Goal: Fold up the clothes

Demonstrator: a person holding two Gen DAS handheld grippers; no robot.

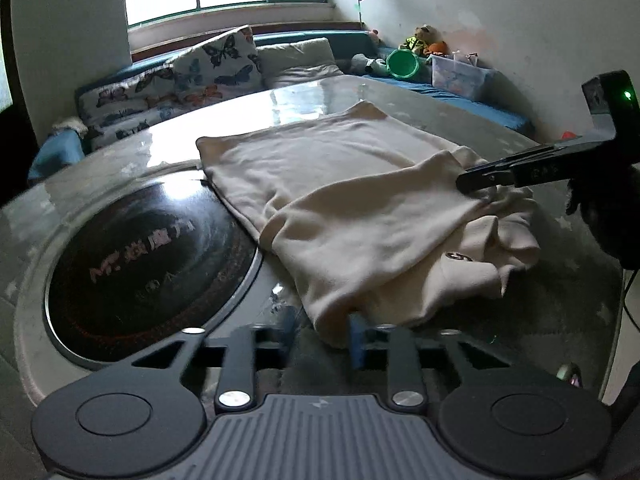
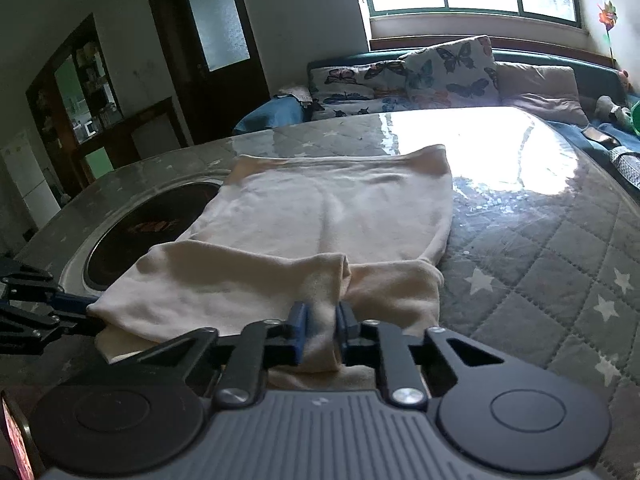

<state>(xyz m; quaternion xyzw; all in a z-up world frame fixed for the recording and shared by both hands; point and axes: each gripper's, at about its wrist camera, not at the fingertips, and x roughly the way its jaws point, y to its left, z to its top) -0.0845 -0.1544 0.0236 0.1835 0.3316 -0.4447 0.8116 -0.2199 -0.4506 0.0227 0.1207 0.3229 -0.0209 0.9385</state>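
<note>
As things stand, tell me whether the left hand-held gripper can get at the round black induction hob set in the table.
Probably not freely: the left hand-held gripper is shut on the cream garment's near corner. The round black induction hob lies mostly uncovered beside it.

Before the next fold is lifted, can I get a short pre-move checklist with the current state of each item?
1. Right gripper pinching the cream garment: ok, fabric sits between its blue pads.
2. Left gripper gripping the near corner: ok, jaws nearly closed on the hem.
3. Both grips on the same folded edge: ok.
4. Far half lying flat: ok.
5. Garment clear of the round black cooktop: not ok, it overlaps the rim.
6. Grip depth of the left: cannot tell.
</note>
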